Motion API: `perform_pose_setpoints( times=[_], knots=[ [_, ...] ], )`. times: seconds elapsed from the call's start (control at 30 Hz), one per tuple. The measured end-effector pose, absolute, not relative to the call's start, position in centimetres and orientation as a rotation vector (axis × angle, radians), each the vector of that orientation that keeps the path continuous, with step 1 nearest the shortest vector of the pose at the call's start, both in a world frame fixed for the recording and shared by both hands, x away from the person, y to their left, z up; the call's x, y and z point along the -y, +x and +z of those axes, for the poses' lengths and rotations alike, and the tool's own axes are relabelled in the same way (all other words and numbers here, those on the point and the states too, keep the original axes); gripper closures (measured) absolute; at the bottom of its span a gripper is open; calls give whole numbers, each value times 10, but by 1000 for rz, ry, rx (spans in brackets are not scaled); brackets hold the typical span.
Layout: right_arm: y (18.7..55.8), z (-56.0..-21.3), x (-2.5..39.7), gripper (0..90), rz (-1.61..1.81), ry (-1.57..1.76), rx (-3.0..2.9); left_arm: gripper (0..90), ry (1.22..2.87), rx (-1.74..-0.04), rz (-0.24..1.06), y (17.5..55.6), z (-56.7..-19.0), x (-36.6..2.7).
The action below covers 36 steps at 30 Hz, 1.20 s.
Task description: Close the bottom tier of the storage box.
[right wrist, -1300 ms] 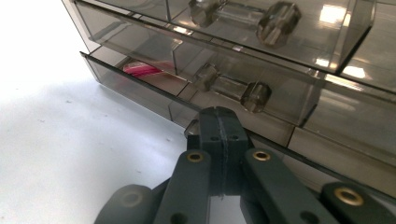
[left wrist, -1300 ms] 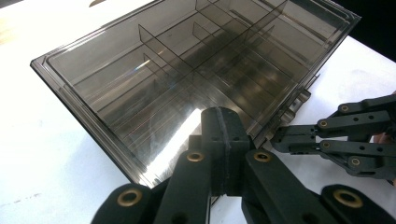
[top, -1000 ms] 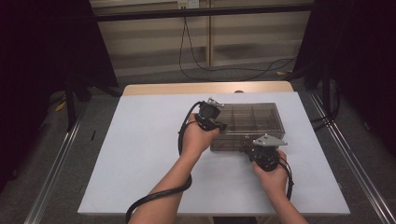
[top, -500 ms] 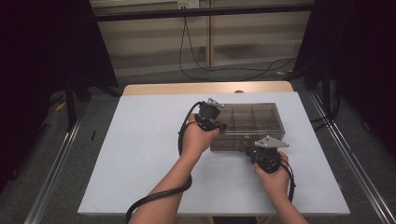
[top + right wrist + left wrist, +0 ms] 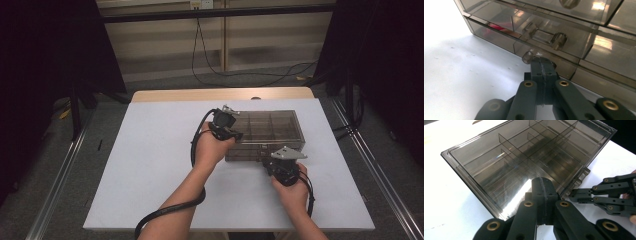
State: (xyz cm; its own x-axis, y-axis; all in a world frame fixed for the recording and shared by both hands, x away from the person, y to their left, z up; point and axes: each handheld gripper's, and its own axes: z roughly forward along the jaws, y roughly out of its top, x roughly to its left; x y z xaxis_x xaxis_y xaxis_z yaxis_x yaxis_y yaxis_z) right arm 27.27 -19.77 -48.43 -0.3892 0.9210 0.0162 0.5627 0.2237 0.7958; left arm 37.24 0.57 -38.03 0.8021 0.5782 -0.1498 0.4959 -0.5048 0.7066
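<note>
White laminate covers the table (image 5: 150,165), which bears everything else. Toward its far right side sits the smoky, see-through plastic organizer box (image 5: 270,127), its long side facing the person, its lid flat on top and divider walls showing through it as a grid of compartments. Its front wall is split into drawer fronts, each with small rounded knobs (image 5: 559,40). Something red (image 5: 496,27) lies inside one lower drawer, too blurred behind the tinted wall to identify.

Left gripper (image 5: 226,125) rests over the box's near-left corner, held from behind by the left hand (image 5: 210,150). In the left gripper view its two black jaws are pressed together with nothing between them, their tips lying on or just above the lid near its near edge; whether they truly touch the plastic is hard to say from this angle.

Right gripper (image 5: 284,167), held in the right hand (image 5: 292,192), sits low on the table just in front of the box's front wall, toward its right half. In the right gripper view its jaws are likewise closed on each other, empty, with the tips right up against the lowest drawer front, just beside a small knob (image 5: 527,57).

Cable (image 5: 170,212) trails from the left gripper along the forearm and off the near edge.
</note>
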Motion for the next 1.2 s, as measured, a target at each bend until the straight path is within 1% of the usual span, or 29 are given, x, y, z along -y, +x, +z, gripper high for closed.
perform_pose_setpoints(
  times=[0.77, 0.93, 1.07, 1.2],
  knots=[
    [277, -484, 200, 900, 1048, 1374, -2033, 900, 2206, -783, 134, 373, -380, -6],
    [273, -485, 203, 862, 1057, 1376, -2047, 899, 2184, -779, 128, 373, -381, -8],
    [272, -484, 207, 850, 1058, 1381, -2051, 895, 2188, -780, 123, 373, -381, -8],
    [269, -480, 211, 822, 1053, 1371, -2059, 860, 2187, -775, 123, 371, -380, -7]
  ],
)
